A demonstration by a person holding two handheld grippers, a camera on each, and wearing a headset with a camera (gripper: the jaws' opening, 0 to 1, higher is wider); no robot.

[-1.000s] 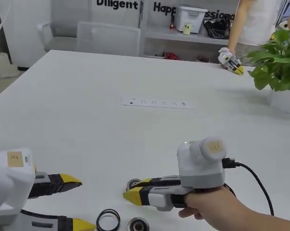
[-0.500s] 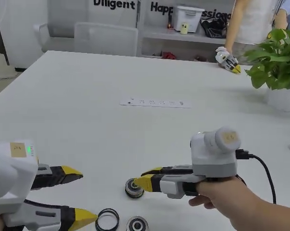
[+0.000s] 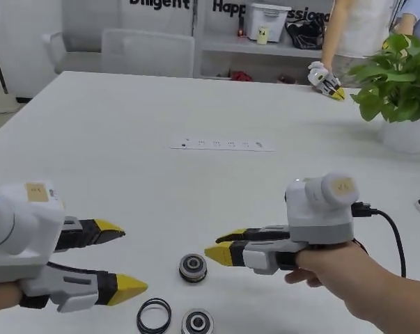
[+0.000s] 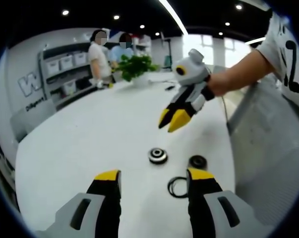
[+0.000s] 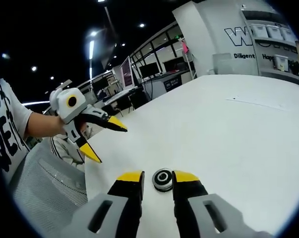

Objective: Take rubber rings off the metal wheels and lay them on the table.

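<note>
Looking at the head view, finds the right gripper (image 3: pixel 216 252) narrowly parted, empty, just right of a metal wheel (image 3: pixel 193 267) on the near table (image 3: pixel 196 104), and the left gripper (image 3: pixel 119 261) spread wide, empty, near a loose rubber ring (image 3: pixel 154 315). In the left gripper view, confirms wheel and ring apart. In the right gripper view, puts the wheel just past the tips; risks shoving it away unbraced, or pinching metal, not rubber.

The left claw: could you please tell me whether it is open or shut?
Open: the left claw holds nothing, its yellow tips wide apart.
</note>
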